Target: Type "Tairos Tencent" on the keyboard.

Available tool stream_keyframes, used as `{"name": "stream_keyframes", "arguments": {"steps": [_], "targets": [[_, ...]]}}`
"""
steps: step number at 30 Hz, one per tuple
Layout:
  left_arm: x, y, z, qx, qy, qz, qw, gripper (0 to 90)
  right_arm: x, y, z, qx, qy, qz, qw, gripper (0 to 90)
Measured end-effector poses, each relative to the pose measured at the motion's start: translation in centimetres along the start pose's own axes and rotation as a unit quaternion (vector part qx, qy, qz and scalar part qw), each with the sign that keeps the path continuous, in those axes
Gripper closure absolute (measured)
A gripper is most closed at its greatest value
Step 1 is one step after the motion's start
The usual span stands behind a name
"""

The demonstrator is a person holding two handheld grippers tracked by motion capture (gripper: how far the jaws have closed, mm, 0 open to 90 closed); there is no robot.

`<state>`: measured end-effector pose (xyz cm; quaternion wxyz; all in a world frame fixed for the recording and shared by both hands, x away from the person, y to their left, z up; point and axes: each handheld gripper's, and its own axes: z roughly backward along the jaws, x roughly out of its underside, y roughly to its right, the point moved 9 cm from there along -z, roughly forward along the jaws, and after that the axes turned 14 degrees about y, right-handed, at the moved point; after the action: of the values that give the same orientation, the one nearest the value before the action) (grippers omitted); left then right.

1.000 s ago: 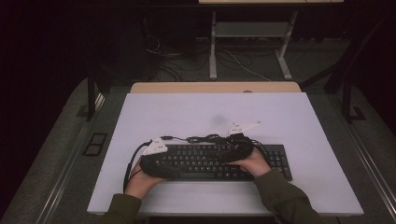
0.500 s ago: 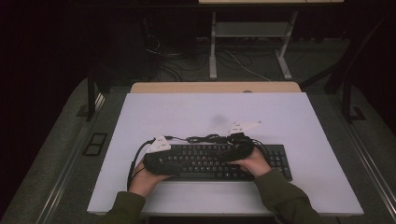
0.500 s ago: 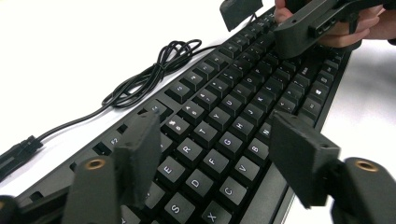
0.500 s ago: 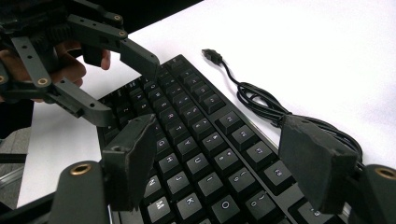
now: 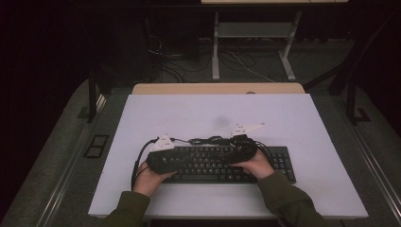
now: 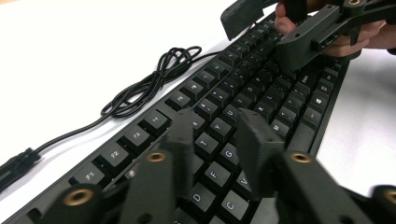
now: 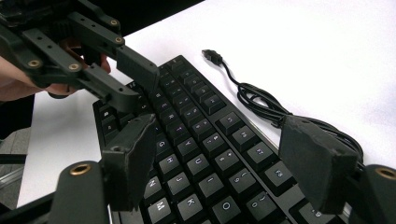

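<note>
Keyboard sits lower centre of the high view on the white table, stiff, fairly light, slick plastic, so grab its long edges, not the keys; your left gripper has just been narrowing over the keys, nothing clamped, right gripper wide and empty.

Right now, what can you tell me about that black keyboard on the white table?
The black plastic keyboard lies flat near the white table's front edge, white-lettered keys up. Its thin black cable loops on the table behind it, ending in a loose plug. The left gripper and right gripper hover over its keys, gripping nothing.
</note>
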<state>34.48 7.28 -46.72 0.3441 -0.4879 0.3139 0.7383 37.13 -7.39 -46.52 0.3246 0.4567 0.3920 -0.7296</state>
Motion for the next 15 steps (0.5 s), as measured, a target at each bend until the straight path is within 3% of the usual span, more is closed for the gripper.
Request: {"name": "stream_keyframes", "arguments": {"steps": [7,15], "targets": [[0.3,-0.2,-0.6,-0.002,-0.014,-0.001,0.9999,88.0,0.0,0.0,0.0,0.000,0.000,0.000,1.0000,27.3],[1.2,-0.6,-1.2,-0.005,-0.035,0.001,0.9994,89.1,0.0,0.0,0.0,0.000,0.000,0.001,1.0000,27.3]]}}
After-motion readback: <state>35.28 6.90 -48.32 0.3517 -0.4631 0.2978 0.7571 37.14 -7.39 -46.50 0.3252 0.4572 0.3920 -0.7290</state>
